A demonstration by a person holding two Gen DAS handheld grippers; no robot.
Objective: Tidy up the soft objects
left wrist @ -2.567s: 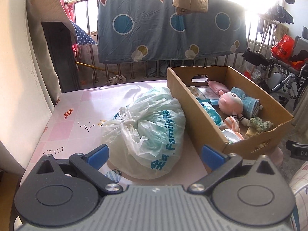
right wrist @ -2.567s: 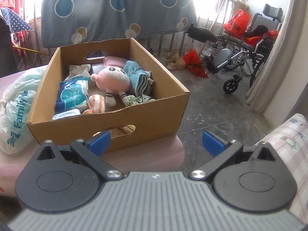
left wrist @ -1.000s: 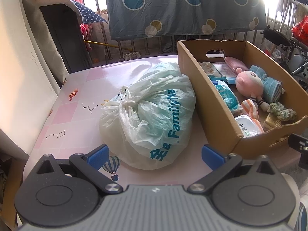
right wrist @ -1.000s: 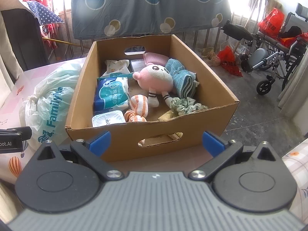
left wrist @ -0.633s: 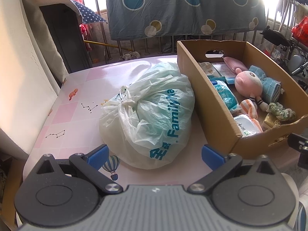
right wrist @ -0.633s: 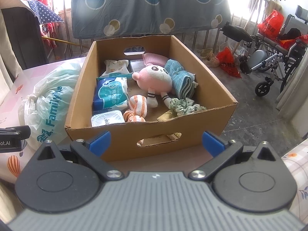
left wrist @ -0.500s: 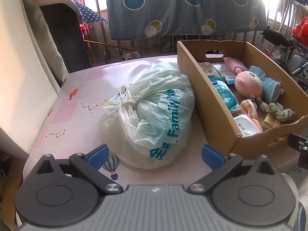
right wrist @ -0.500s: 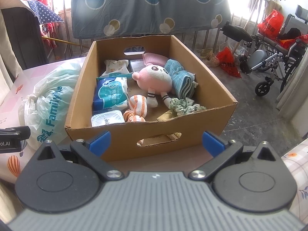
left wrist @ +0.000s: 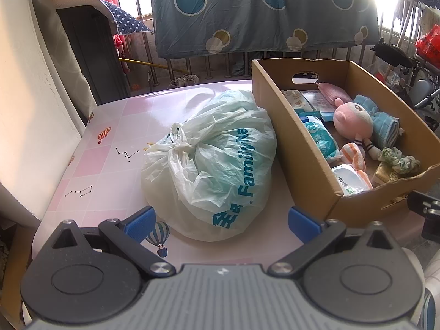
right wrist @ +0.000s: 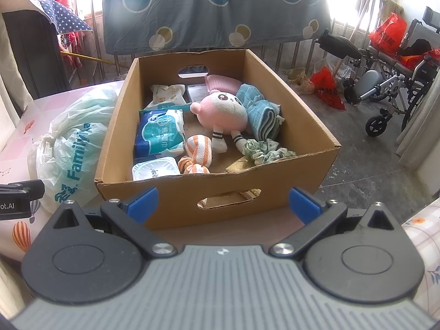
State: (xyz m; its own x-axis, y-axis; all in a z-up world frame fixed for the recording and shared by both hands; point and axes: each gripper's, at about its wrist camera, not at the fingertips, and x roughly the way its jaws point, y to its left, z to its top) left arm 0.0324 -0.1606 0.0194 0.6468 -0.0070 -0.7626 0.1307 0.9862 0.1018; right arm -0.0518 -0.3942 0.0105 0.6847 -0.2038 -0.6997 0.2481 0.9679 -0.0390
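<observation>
A knotted white plastic bag (left wrist: 209, 162) with blue lettering lies on the pink table (left wrist: 123, 126), touching the left wall of a cardboard box (left wrist: 299, 148). In the box (right wrist: 288, 101) lie a pink plush toy (right wrist: 222, 112), a folded blue towel (right wrist: 261, 112), an orange striped sock (right wrist: 199, 150), a green scrunchie (right wrist: 265, 150) and tissue packs (right wrist: 161, 133). My left gripper (left wrist: 221, 221) is open just in front of the bag. My right gripper (right wrist: 222, 199) is open before the box's near wall. Both hold nothing.
A blue dotted quilt (right wrist: 214, 11) hangs on a railing behind the table. A wheelchair (right wrist: 396, 82) and red bags (right wrist: 327, 88) stand on the concrete floor at right. A dark cabinet (left wrist: 93, 57) and a cushion (left wrist: 30, 88) border the table's left side.
Both grippers rose and tilted down over the past seconds, so bag and box sit more centrally. In the last second almost nothing moved.
</observation>
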